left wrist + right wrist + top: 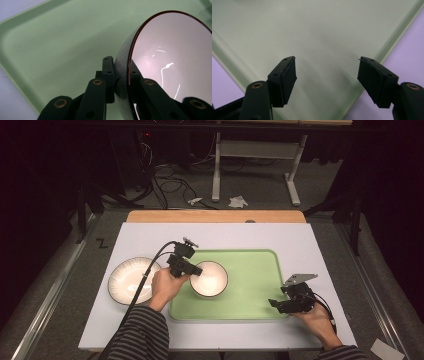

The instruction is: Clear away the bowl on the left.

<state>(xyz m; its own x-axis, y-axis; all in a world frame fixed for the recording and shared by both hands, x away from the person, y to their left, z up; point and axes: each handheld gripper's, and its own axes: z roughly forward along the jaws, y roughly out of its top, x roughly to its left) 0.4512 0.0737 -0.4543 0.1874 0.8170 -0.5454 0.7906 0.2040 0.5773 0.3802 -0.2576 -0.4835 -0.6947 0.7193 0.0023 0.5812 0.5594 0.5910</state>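
A dark bowl [209, 278] with a white inside sits over the left part of the green tray [255, 290]. My left gripper [192, 270] is shut on the bowl's left rim. In the left gripper view the jaws pinch the bowl [172, 57] wall between them, one pad outside and one inside, with the tray [50, 45] below. My right gripper [280, 305] stands open over the tray's near right corner with nothing between its fingers; in the right gripper view the right gripper [327, 72] hangs above that tray [319, 30] corner.
A white ribbed plate [131, 281] lies on the white table top left of the tray. A wooden strip [215, 216] edges the table's far side. Floor cables and a white stand lie beyond it.
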